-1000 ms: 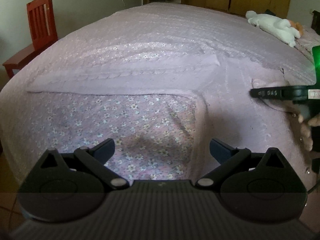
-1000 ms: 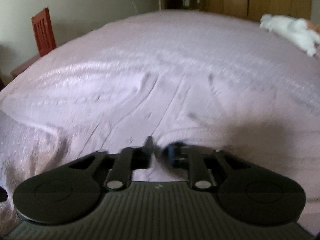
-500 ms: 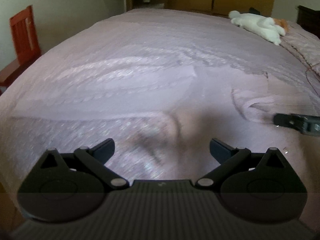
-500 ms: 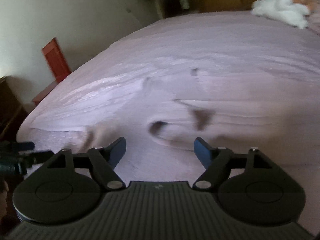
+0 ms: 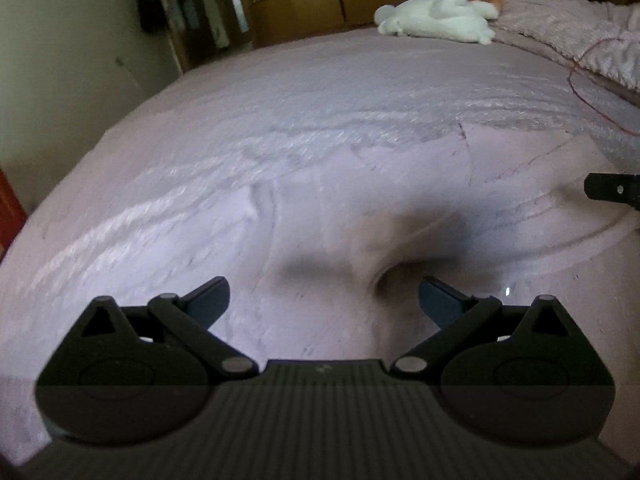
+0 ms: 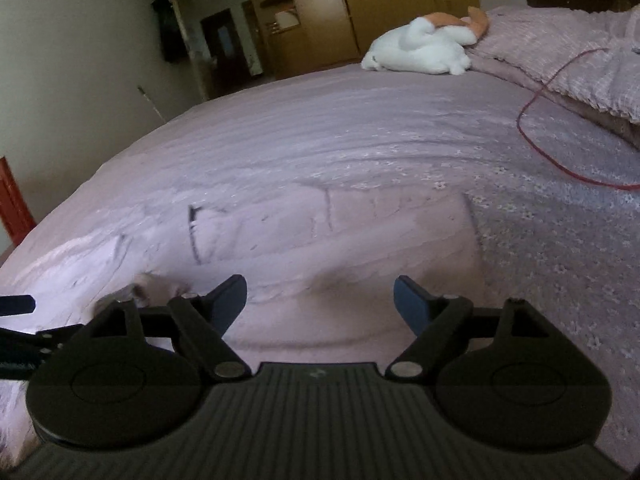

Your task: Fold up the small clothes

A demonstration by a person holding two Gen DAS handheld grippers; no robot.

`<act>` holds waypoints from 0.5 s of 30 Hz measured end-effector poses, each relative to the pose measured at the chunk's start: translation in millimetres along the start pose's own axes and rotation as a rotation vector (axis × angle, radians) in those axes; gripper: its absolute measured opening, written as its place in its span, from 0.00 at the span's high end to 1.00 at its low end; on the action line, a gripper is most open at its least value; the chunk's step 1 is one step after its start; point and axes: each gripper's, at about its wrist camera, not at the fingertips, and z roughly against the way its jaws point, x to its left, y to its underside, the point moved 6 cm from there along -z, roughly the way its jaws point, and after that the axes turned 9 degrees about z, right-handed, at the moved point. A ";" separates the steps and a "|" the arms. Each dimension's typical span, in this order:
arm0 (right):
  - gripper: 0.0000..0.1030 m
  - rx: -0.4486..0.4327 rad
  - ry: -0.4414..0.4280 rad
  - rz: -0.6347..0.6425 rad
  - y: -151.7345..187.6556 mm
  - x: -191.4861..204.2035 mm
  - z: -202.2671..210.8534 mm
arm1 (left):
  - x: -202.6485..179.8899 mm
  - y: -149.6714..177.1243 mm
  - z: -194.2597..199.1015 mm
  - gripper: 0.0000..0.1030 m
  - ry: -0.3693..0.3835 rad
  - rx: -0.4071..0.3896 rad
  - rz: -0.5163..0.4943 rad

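Garment (image 6: pixel 360 240), pale lilac and close in colour to the bedspread, lay flat on the bed (image 6: pixel 360 136), spread across the near part of it. In the right wrist view it showed a straight right edge against the flowered spread, a dark mark near its left side, and low creases along its near portion. In the left wrist view the same garment (image 5: pixel 400 200) filled the ground ahead, with a shallow hollow and a shadow in the cloth just before the fingers.

Left gripper (image 5: pixel 324 300) hung over the cloth, its fingers set wide apart and holding nothing. Right gripper (image 6: pixel 320 300) likewise had its fingers wide apart and empty, with the cloth directly ahead. Contact between either gripper and the cloth could not be determined. Both views were somewhat blurred.

A white soft toy (image 6: pixel 416 52) lay at the far end of the bed, well apart from the garment. A red cord (image 6: pixel 536 136) trailed over the spread at the right.
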 end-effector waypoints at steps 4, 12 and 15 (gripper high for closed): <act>0.17 -0.006 0.026 0.011 8.9 3.3 -23.6 | -19.8 -4.0 -14.8 0.05 0.019 -0.025 -0.072; 0.17 0.007 0.035 0.044 16.4 4.1 -30.1 | -45.1 -7.2 -27.7 0.34 0.079 -0.121 -0.186; 0.17 0.023 0.031 0.041 18.7 0.0 -34.7 | -46.1 -10.1 -33.7 0.87 0.118 -0.099 -0.136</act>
